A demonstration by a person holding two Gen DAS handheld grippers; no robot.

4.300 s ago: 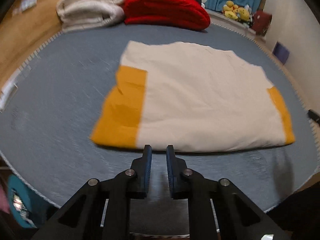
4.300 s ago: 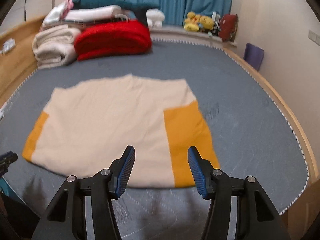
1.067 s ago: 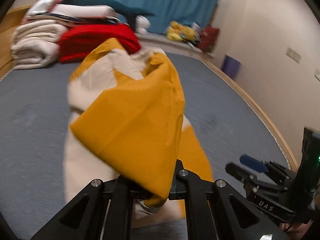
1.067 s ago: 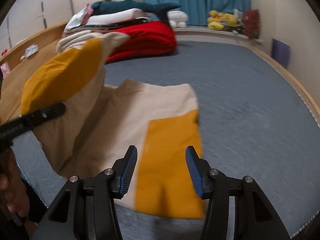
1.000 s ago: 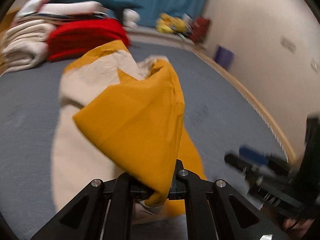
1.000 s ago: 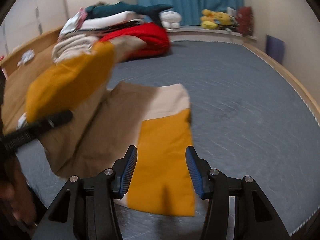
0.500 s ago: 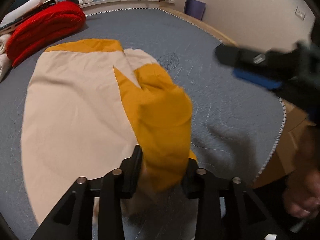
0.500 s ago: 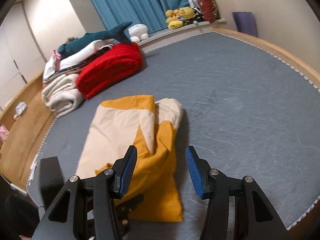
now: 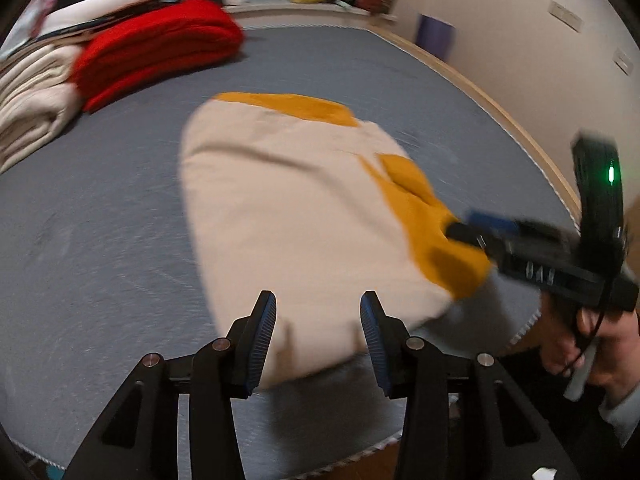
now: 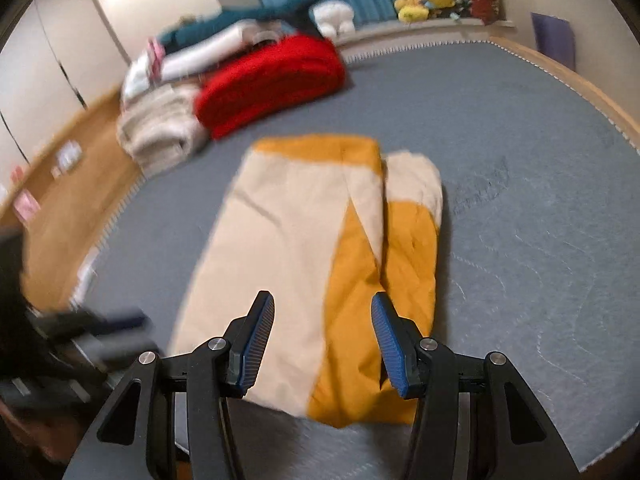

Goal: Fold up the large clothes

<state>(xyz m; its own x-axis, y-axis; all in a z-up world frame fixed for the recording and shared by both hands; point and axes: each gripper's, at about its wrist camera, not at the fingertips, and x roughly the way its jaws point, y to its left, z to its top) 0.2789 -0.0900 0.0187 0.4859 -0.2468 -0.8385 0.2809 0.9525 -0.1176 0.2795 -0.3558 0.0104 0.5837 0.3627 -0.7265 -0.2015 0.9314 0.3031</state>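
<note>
On the bed, the folded garment runs lengthwise away from both grippers, nearest the right gripper, jaws apart and empty; left gripper jaws opening, empty.

Dim warm indoor light, brightest patch glowing on the wall above the red blanket. Motion blur smearing the garment and the right tool; fisheye bending the bed edges, corners vignetting black.
</note>
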